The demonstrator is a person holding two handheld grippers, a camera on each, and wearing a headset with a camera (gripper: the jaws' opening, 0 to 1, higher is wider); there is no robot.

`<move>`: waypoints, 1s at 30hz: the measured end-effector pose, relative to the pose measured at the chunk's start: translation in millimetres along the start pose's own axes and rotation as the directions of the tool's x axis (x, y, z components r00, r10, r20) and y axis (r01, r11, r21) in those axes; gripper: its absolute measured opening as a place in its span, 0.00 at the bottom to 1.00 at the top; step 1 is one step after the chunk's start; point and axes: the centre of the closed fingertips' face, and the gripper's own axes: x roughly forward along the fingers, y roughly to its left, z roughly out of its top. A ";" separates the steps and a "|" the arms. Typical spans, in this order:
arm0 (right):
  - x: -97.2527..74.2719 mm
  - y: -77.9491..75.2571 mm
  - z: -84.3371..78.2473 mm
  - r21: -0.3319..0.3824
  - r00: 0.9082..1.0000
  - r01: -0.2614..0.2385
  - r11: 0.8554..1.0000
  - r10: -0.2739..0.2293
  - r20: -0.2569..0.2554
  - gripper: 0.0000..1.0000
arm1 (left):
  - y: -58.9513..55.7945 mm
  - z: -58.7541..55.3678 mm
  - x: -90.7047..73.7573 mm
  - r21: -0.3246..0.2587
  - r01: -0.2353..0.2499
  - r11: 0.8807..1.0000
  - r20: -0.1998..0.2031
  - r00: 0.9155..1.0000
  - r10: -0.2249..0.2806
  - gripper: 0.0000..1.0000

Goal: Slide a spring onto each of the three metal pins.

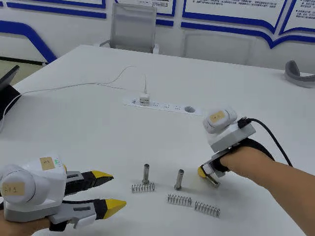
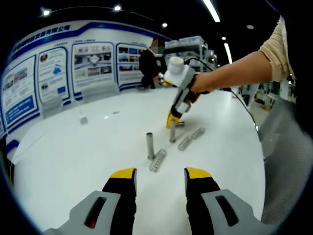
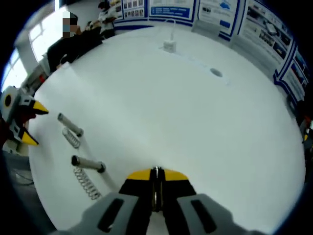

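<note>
At the lower left of the head view, the left gripper point(image 1: 109, 190) hovers just above the white table point(image 1: 74, 123). Its yellow-tipped jaws are spread wide and hold nothing, probably ready to pick up a spring. To its right, near bottom centre, two metal pins stand upright. These are the left pin point(image 1: 146, 173), with a short spring point(image 1: 142, 187) lying just beside its base, and the middle pin point(image 1: 179, 179). Below and right of them, the second spring point(image 1: 179, 199) and the third spring point(image 1: 207, 209) lie flat (no spring is on a pin yet). Further right, the right gripper point(image 1: 205, 173) points down at the table. Its jaws are closed on what looks like the third pin point(image 1: 213, 181), likely to stand it beside the others.
</note>
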 end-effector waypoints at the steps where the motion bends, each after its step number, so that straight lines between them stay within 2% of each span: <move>1: -2.3 2.3 -1.2 0.001 1.000 -0.006 1.000 0.006 -0.003 0.08 | -0.3 0.4 -0.5 0.001 0.000 1.000 0.001 1.000 0.000 0.40; 5: -11.8 6.5 -0.2 -0.011 1.000 -0.009 1.000 0.010 0.020 0.08 | -1.0 0.1 -1.7 0.004 0.000 1.000 0.000 1.000 0.000 0.39; 7: -17.4 9.1 3.3 -0.016 0.999 -0.015 1.000 0.016 0.047 0.08 | -0.6 0.4 -2.1 0.005 -0.003 1.000 0.000 1.000 0.003 0.39; 14: -36.4 13.0 7.4 -0.011 0.994 -0.018 1.000 0.019 0.110 0.08 | -3.5 6.8 -3.5 0.012 -0.004 1.000 0.008 1.000 0.004 0.39; 25: -47.6 16.8 -0.1 -0.003 0.989 -0.015 1.000 0.016 0.146 0.08 | -5.5 12.2 -5.1 0.018 -0.009 1.000 0.021 1.000 0.009 0.39; 30: -52.9 18.5 -4.3 0.007 0.983 -0.015 1.000 0.013 0.182 0.08 | -6.3 11.9 -6.1 0.019 -0.012 1.000 0.021 1.000 0.012 0.39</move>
